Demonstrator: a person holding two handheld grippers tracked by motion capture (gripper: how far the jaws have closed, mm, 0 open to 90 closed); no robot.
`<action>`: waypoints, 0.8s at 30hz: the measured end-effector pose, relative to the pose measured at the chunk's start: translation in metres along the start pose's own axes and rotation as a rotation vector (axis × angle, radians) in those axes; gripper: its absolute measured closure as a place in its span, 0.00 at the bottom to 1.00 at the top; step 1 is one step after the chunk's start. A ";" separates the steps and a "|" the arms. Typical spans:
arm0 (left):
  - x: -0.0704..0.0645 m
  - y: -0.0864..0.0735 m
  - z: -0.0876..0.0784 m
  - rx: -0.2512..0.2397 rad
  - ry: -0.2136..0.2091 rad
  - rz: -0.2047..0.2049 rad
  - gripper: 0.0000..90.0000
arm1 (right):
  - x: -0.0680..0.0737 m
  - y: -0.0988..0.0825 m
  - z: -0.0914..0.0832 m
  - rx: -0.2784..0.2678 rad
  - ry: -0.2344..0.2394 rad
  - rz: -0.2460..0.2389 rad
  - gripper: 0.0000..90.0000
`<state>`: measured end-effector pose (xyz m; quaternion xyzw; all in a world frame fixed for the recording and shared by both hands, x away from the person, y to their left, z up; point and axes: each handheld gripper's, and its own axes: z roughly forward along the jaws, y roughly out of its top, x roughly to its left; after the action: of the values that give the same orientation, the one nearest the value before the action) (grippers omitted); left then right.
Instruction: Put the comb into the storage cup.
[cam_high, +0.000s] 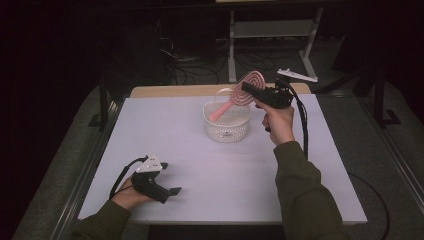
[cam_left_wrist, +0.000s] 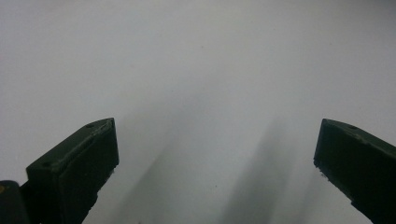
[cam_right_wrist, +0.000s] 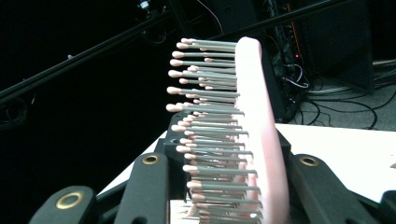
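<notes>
Right gripper (cam_high: 248, 90) raised, clamping hairbrush (cam_high: 246, 87) over basket (cam_high: 227, 126)

The brush (cam_high: 239, 95) is pink with a spiral-patterned head and grey, pink-tipped bristles; the basket (cam_high: 227, 125) is white lattice; the table (cam_high: 200, 165) is pale grey.

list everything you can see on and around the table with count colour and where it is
Hairbrush: one, pink with grey bristles, held by its round head above the basket, handle slanting down into it.
Basket: one, white, perforated, far middle of the table.
Table: one, white top, wooden edge at the far side.
White frame: one, on the floor beyond the table.
Cables: several, dark, on the floor behind the table.
Left gripper: one, black, jaws open, resting near the table's near left edge.
Right gripper: one, black, shut on the hairbrush.
Sleeves: two, olive green.
</notes>
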<state>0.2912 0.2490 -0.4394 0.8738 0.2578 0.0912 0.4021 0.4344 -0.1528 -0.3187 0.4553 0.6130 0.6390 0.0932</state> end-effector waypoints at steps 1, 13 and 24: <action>0.000 0.000 0.000 0.001 0.000 0.001 0.00 | 0.000 -0.001 0.001 -0.001 0.000 0.001 0.70; 0.000 0.000 0.001 0.005 -0.006 0.001 0.00 | -0.009 -0.016 0.011 0.006 -0.023 0.027 0.70; -0.001 0.000 0.001 0.006 -0.007 0.002 0.00 | -0.014 -0.027 0.020 0.019 -0.037 0.041 0.70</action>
<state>0.2909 0.2485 -0.4401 0.8757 0.2557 0.0879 0.4001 0.4438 -0.1423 -0.3522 0.4802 0.6078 0.6265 0.0871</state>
